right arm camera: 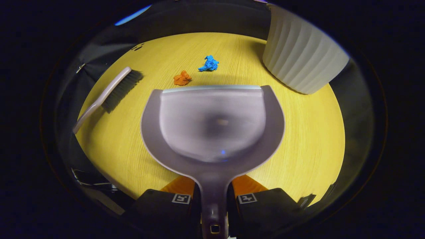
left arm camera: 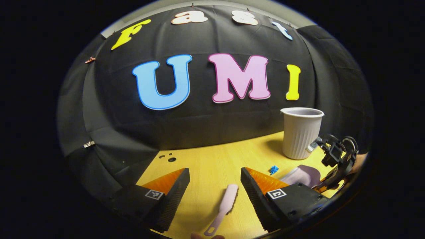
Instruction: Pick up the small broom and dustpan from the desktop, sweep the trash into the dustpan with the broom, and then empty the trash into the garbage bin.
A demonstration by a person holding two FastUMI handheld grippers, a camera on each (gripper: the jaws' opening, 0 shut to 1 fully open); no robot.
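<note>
Now the picking-up step is half done. The dustpan (right arm camera: 212,122) is sitting in the right gripper (right arm camera: 214,199), whose two fingers are closing on its handle from both sides; the pan is lying low over the yellow desktop (right arm camera: 308,146), and I cannot tell whether its front lip is touching the wood. Just beyond that lip the trash is waiting: an orange paper ball (right arm camera: 182,78) near the edge and a blue paper ball (right arm camera: 208,63) a little farther.

The small broom (right arm camera: 111,91) is still lying on the desktop at the left of the dustpan, bristles toward the far side, handle toward the near side. In the left gripper view the same broom (left arm camera: 223,207) is lying between the fingers of the left gripper (left arm camera: 215,191), which are standing wide apart and holding nothing (the handle end is pointing to the near edge). The right gripper (left arm camera: 337,156) is also showing there at the right, with the dustpan (left arm camera: 303,175) below it.

I judge the next move belongs to the left gripper: it should go down over the broom handle, centre it between the fingers and close, without pushing the broom away.

The garbage bin (right arm camera: 300,56), a ribbed white cup, is standing at the far right of the desktop, near the dustpan.

As for writing, I am finding no brand or label on the broom, dustpan or bin; the fingers are carrying only small square black-and-white markers (left arm camera: 154,194).
</note>
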